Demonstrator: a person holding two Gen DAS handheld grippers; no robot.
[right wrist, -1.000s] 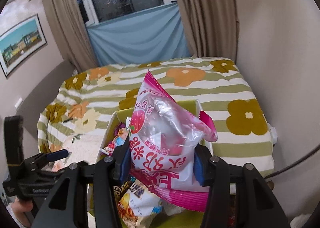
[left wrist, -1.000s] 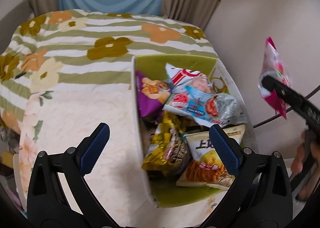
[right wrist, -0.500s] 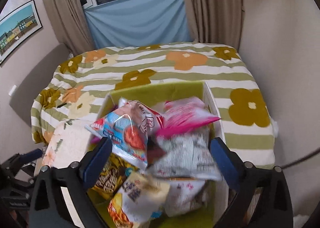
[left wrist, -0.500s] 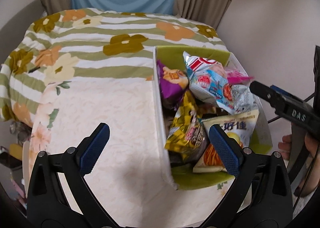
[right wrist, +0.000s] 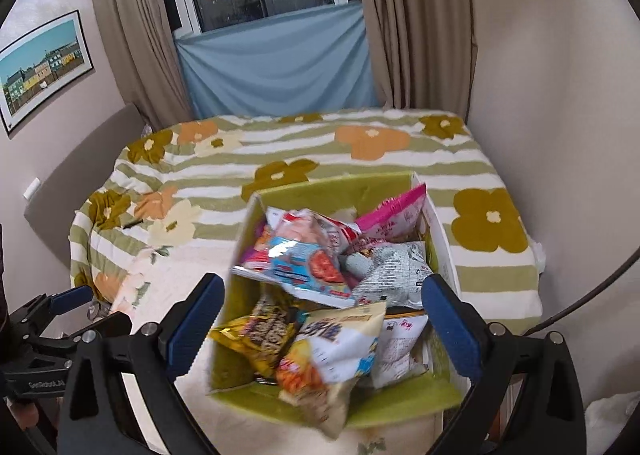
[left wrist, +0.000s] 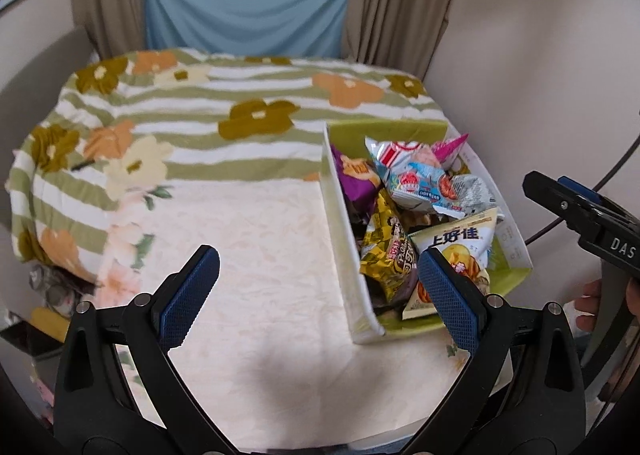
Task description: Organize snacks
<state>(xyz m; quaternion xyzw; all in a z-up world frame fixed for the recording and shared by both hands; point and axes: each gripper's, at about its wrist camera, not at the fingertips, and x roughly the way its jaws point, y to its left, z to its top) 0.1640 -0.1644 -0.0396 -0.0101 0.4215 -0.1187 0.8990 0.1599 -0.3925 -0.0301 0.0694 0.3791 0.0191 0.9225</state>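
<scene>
A box, green inside and white outside, stands on a cream cloth and holds several snack bags. A pink bag lies at its far right, partly under a blue-and-red bag. A yellow bag, a white chips bag and a silver bag fill the near part. My right gripper hangs open and empty above the box's near end. My left gripper is open and empty over the cloth, left of the box. A purple bag leans on the left wall.
The cream cloth covers the near end of a bed with a striped floral blanket. A beige wall runs close along the box's right side, with a dark cable there. Curtains and a window stand behind the bed.
A second ago my right gripper was shut on the pink bag above the box. It has opened, and the bag now lies in the box. Both grippers have drawn back.
</scene>
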